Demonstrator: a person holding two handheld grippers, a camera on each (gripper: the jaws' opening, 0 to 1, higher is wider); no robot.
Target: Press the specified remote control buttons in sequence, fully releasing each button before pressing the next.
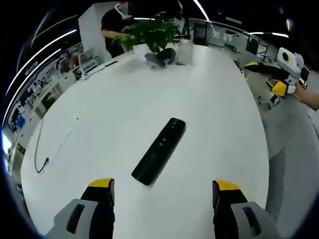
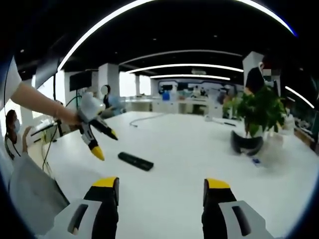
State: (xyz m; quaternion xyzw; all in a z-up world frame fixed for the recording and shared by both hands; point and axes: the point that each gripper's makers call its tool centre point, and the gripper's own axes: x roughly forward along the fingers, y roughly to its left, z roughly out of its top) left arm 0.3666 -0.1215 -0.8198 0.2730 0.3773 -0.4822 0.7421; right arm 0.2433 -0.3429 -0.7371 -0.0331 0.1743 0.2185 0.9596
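Tool (image 1: 163, 191) above slim black remote (image 1: 159, 150)

Left gripper view: remote lying untouched on white table.

Black remote control (image 1: 159, 151) lies flat and diagonal on the white table (image 1: 114, 109), ahead of and between the left gripper (image 1: 163, 191) jaws, which stand wide apart, clear of it. Right gripper (image 1: 279, 74) hangs off the table edge, jaws parted. Potted plant (image 1: 149, 32) at far end; thin cable (image 1: 42, 149) at one side.
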